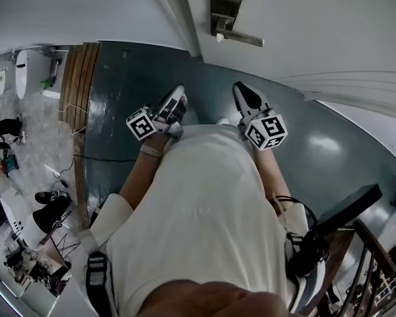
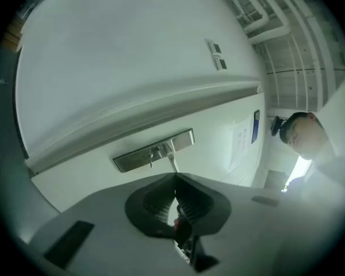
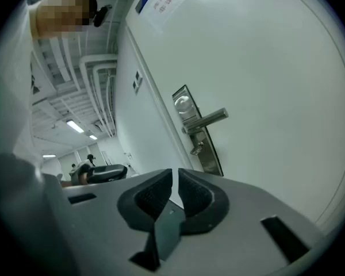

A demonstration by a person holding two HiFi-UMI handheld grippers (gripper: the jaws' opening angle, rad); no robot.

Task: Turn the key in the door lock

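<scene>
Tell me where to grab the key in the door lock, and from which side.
Take the key by its head, the only part standing out of the lock plate. Come straight at the door face, slightly from below: the lever handle juts out just above and would likely block the jaws.

I stand on a dark, glossy grey-green floor that fills the middle of the head view. A band of brown wooden planks runs along its left edge, and a thin black cable lies across it at centre left. Farther left, dark shoes sit on a pale marbled floor.
</scene>
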